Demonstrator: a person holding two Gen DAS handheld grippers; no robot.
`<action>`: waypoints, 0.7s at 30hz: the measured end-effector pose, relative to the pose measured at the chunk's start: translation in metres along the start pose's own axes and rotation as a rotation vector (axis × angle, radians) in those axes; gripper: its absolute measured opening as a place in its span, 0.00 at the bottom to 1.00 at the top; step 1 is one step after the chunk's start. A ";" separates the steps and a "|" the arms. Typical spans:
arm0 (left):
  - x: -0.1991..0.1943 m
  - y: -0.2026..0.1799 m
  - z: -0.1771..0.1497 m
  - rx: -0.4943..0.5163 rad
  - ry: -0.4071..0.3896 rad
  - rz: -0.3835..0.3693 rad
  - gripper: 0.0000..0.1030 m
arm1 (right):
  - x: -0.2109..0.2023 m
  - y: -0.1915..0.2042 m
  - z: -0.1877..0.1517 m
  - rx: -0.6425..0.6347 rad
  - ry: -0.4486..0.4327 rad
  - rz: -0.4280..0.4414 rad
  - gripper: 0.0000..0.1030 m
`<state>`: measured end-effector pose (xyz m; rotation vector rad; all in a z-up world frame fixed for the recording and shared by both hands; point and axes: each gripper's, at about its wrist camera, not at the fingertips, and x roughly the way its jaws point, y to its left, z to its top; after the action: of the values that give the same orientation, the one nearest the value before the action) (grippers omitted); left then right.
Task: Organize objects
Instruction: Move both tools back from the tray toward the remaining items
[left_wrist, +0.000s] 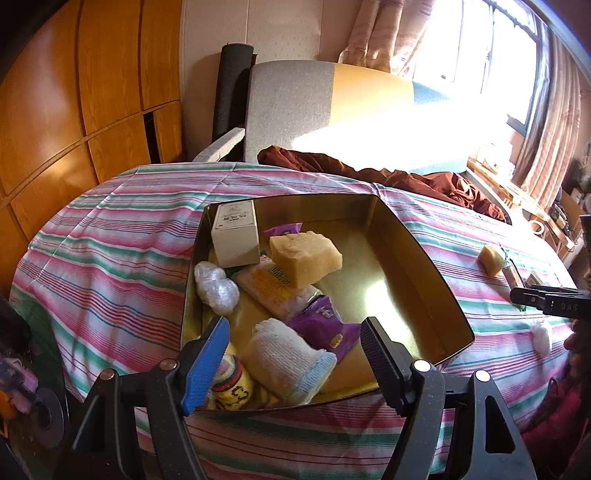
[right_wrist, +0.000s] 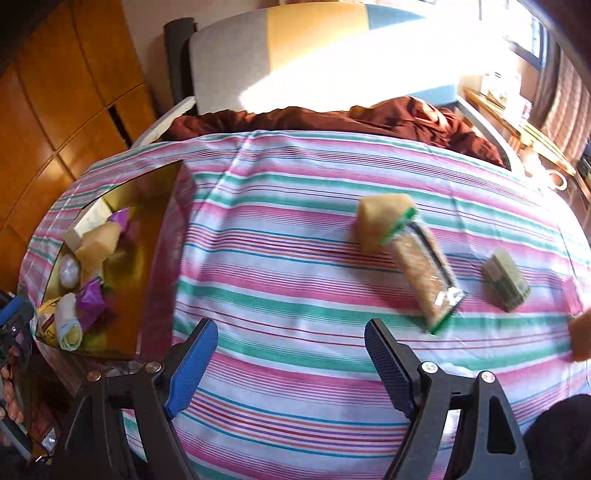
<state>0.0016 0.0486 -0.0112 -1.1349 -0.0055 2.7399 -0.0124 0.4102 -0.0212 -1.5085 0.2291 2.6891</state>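
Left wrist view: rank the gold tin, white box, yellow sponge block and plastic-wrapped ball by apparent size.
1. gold tin, largest by far; it holds the rest.
2. yellow sponge block and white box look about alike; the box sits farther back, so no ranking.
3. plastic-wrapped ball, smallest.

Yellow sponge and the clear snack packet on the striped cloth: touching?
Touching. In the right wrist view the snack packet's green-edged end overlaps the yellow sponge's near side with no cloth visible between them, though that frame is slightly blurred.
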 end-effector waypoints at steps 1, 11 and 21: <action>0.000 -0.004 0.000 0.008 -0.001 -0.008 0.72 | -0.006 -0.017 -0.001 0.038 -0.003 -0.021 0.81; 0.012 -0.069 0.016 0.140 0.001 -0.135 0.72 | -0.054 -0.155 -0.026 0.421 -0.084 -0.171 0.81; 0.040 -0.189 0.020 0.353 0.080 -0.365 0.72 | -0.055 -0.190 -0.044 0.532 -0.143 -0.121 0.81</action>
<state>-0.0093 0.2424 -0.0118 -1.0249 0.2456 2.2614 0.0756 0.5928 -0.0163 -1.1269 0.7466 2.3603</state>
